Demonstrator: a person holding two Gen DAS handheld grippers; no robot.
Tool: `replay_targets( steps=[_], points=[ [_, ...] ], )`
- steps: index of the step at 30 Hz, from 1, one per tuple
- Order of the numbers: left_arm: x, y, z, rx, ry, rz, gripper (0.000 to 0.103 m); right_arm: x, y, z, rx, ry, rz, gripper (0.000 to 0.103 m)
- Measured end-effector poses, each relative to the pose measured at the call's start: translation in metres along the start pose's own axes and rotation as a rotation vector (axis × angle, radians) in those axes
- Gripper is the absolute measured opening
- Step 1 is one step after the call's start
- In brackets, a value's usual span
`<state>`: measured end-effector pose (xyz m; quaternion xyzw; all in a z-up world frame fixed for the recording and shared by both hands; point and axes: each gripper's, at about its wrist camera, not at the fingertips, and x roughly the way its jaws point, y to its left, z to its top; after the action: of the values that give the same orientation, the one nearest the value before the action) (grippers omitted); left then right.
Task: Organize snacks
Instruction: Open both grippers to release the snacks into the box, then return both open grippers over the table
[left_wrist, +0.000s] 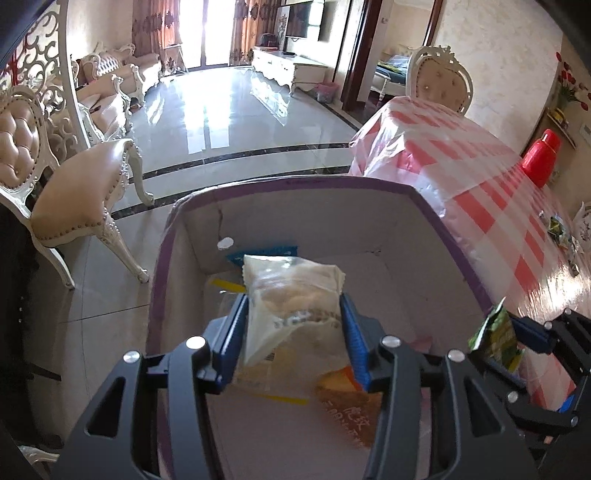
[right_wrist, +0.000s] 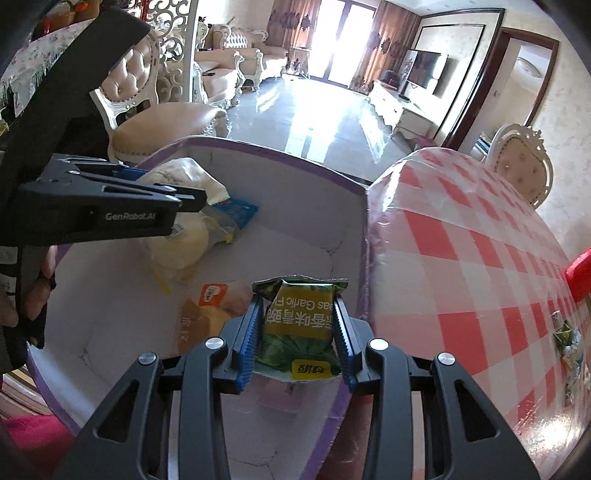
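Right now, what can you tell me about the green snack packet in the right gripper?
The green snack packet is a small glossy foil pouch printed with leafy green artwork, a yellow-olive panel of text including "Garlic", and a yellow logo patch. Its crimped end points away from the camera, so the print reads upside down. The right gripper holds it by its two sides, the blue ridged jaws pressed against it. It hangs above the open purple-edged cardboard box, near the wall next to the checked tablecloth, touching nothing else visible.

Box (left_wrist: 436, 206) open on top, both hand-held grippers over it; right half of floor (right_wrist: 295, 254) bare, left part crowded with snack packets (right_wrist: 177, 247); checked desk (right_wrist: 461, 240) touching box's right wall; chair (left_wrist: 74, 199) near its left
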<state>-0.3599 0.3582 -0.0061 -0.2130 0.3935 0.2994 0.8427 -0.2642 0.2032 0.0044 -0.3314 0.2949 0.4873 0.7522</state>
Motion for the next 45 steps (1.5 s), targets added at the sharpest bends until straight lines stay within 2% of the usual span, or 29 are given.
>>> replay_targets(
  steps=[4,6,8,9,10,15,18,22,26,33,36,40,42,45],
  points=[
    [0.000,0.001,0.001,-0.016,0.002,0.017,0.059,0.000,0.004,0.000,0.000,-0.001,0.030,0.038],
    [-0.002,-0.001,0.003,-0.018,-0.006,0.032,0.078,-0.002,0.006,0.000,-0.006,-0.002,0.042,0.039],
    [-0.005,-0.003,0.005,-0.018,-0.016,0.049,0.080,-0.003,0.008,0.000,-0.013,-0.007,0.047,0.051],
    [-0.007,-0.005,0.006,-0.018,-0.018,0.055,0.081,-0.006,0.006,0.000,-0.008,-0.014,0.054,0.069],
    [-0.008,-0.006,0.008,-0.020,-0.018,0.058,0.082,-0.008,0.005,0.000,-0.003,-0.024,0.059,0.081],
    [-0.012,-0.022,0.017,-0.030,-0.024,0.063,0.089,-0.026,-0.017,-0.005,0.041,-0.070,0.047,0.081],
    [-0.020,-0.047,0.026,-0.005,-0.057,0.050,0.093,-0.046,-0.042,-0.016,0.088,-0.120,0.047,0.081],
    [-0.030,-0.107,0.040,0.061,-0.128,-0.009,0.098,-0.074,-0.092,-0.042,0.172,-0.170,-0.021,0.084],
    [-0.030,-0.189,0.051,0.130,-0.160,-0.133,0.101,-0.106,-0.166,-0.092,0.338,-0.185,-0.131,0.087],
    [-0.005,-0.377,0.040,0.321,-0.090,-0.420,0.101,-0.151,-0.294,-0.208,0.634,-0.138,-0.349,0.087],
    [0.006,-0.456,0.025,0.408,-0.081,-0.508,0.101,-0.166,-0.351,-0.253,0.756,-0.120,-0.434,0.087],
    [0.024,-0.547,0.009,0.463,-0.101,-0.605,0.101,-0.182,-0.435,-0.308,0.922,-0.113,-0.535,0.087],
    [0.030,-0.578,0.005,0.445,-0.124,-0.637,0.101,-0.184,-0.483,-0.334,1.002,-0.120,-0.537,0.087],
    [0.035,-0.595,0.003,0.396,-0.141,-0.695,0.101,-0.175,-0.547,-0.358,1.098,-0.117,-0.497,0.087]
  ],
)
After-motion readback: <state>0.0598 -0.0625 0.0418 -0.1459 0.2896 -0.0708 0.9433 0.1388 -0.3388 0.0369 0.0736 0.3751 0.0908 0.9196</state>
